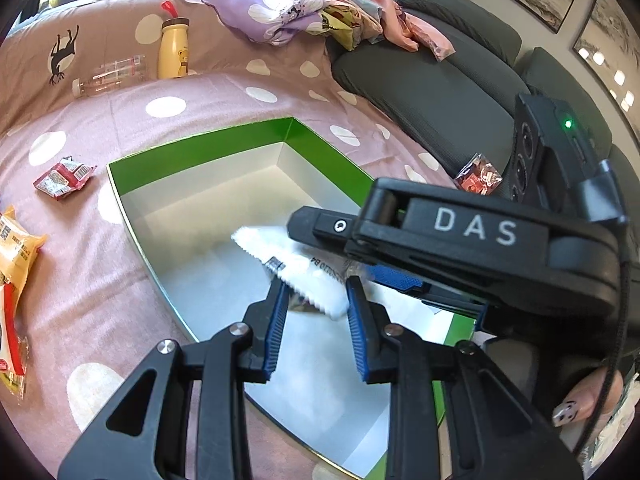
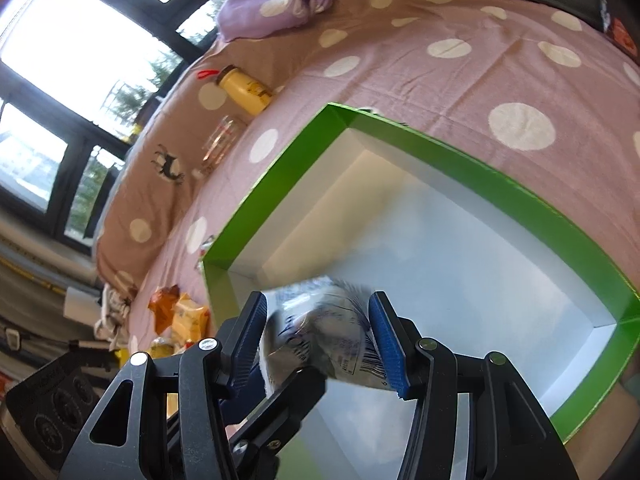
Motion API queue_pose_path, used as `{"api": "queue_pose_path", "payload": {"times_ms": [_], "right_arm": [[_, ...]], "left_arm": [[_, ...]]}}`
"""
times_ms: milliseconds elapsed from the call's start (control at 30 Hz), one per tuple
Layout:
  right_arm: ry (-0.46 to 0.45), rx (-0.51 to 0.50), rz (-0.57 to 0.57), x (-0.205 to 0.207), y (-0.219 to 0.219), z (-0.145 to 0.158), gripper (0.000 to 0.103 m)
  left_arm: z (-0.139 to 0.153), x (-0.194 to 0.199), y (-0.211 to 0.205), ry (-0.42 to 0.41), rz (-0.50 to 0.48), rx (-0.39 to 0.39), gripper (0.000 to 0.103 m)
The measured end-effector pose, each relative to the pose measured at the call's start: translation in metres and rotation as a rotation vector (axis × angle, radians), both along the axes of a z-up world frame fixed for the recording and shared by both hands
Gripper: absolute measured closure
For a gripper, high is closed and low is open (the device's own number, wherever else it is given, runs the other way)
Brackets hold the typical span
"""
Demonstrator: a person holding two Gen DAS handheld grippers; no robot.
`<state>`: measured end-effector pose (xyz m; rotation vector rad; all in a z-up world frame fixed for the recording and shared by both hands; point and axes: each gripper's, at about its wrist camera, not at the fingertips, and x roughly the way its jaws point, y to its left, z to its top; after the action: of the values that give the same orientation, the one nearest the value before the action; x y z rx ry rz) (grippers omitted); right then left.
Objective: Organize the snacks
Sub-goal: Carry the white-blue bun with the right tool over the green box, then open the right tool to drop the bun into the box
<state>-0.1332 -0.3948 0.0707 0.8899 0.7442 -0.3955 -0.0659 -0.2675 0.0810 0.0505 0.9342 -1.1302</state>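
Note:
A green box with a white inside (image 1: pixel 200 142) (image 2: pixel 280 172) lies open on the spotted bedspread. A white snack packet (image 1: pixel 296 264) (image 2: pixel 332 340) hangs over the box. My left gripper (image 1: pixel 316 292) sits just under the packet with its blue pads (image 1: pixel 278 316) apart on either side of the packet's edge. My right gripper (image 2: pixel 318 320) has the packet between its pads (image 2: pixel 384 344), and in the left wrist view it comes in from the right (image 1: pixel 340 226). Whether either gripper pinches the packet is unclear.
Loose snacks lie on the bedspread: a red packet (image 1: pixel 64 176), yellow and red packets at the left edge (image 1: pixel 16 248), a dark red one (image 1: pixel 478 178) by the grey sofa. A yellow bottle (image 1: pixel 174 50), a clear bottle (image 1: pixel 110 76) and piled clothes (image 1: pixel 300 4) lie farther back.

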Motion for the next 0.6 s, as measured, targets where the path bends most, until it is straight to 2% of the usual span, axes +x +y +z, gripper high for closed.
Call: {"api": "queue_pose_path", "payload": {"times_ms": [100,133,167,200,233,267,300,367,467,533,600], "right_arm": [[-0.018,-0.024,-0.020,-0.004,-0.001,0.004,0.048],[-0.028,-0.028,-0.026,-0.005,-0.002,0.006,0.045],[-0.037,-0.039,-0.033,-0.007,-0.001,0.008,0.036],[-0.051,-0.065,-0.040,-0.008,0.001,0.012,0.031],[-0.057,-0.082,-0.042,-0.008,0.002,0.014,0.024],[-0.070,-0.116,-0.044,-0.008,0.005,0.018,0.021],[-0.079,-0.137,-0.043,-0.007,0.007,0.021,0.021],[-0.104,-0.184,-0.031,-0.004,0.014,0.028,0.018],[-0.153,-0.239,0.000,0.003,0.027,0.037,0.008],[-0.181,-0.274,0.028,0.008,0.036,0.041,0.007],[-0.189,-0.325,0.076,0.017,0.051,0.046,0.006]], "left_arm": [[0.005,0.003,0.006,-0.008,0.023,-0.008,0.073],[0.007,0.003,0.009,-0.010,0.031,-0.014,0.072],[0.010,0.004,0.013,-0.012,0.040,-0.021,0.070],[0.013,0.005,0.017,-0.015,0.053,-0.026,0.067],[0.016,0.006,0.023,-0.023,0.072,-0.028,0.058],[0.019,0.006,0.029,-0.037,0.094,-0.028,0.051],[0.022,0.006,0.036,-0.055,0.116,-0.029,0.049],[0.028,0.008,0.054,-0.083,0.175,-0.038,0.042],[0.034,0.015,0.088,-0.056,0.239,-0.120,0.031],[0.033,0.020,0.116,-0.027,0.330,-0.164,0.027],[0.033,0.021,0.135,-0.034,0.420,-0.161,0.026]]}}
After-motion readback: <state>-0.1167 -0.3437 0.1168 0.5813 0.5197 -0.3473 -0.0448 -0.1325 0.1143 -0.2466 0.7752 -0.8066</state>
